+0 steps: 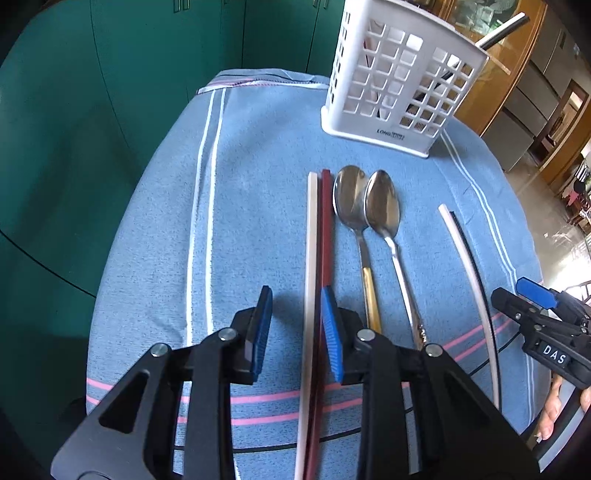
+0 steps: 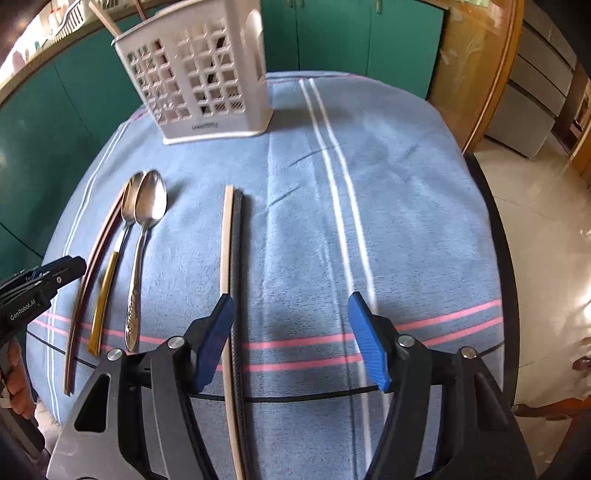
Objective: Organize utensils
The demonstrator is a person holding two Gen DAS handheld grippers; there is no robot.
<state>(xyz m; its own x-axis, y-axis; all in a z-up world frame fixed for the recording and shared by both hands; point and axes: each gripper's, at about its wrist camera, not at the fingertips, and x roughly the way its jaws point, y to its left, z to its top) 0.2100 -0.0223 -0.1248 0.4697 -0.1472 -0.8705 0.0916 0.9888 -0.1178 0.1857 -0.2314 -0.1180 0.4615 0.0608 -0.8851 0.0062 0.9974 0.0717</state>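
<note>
On a blue striped towel (image 1: 258,166) lie a white chopstick (image 1: 312,229) and a dark red one (image 1: 327,229), side by side. My left gripper (image 1: 297,332) stands open over them; the white stick runs between the pads and the red one passes by the right pad. Beside them rest a gold-handled spoon (image 1: 349,199) and a silver spoon (image 1: 382,206). In the right wrist view a beige chopstick (image 2: 226,240) and a black one (image 2: 238,240) lie just inside the left pad of my open right gripper (image 2: 291,339). The white slotted basket (image 1: 399,81) (image 2: 199,74) stands upright at the far edge.
Sticks (image 1: 506,29) poke out of the basket's top. Green cabinet doors (image 1: 110,74) stand behind the table. The table's dark rim (image 2: 495,229) curves along the right, with tiled floor (image 2: 546,206) beyond. A hand (image 1: 554,410) shows under the right gripper (image 1: 517,293).
</note>
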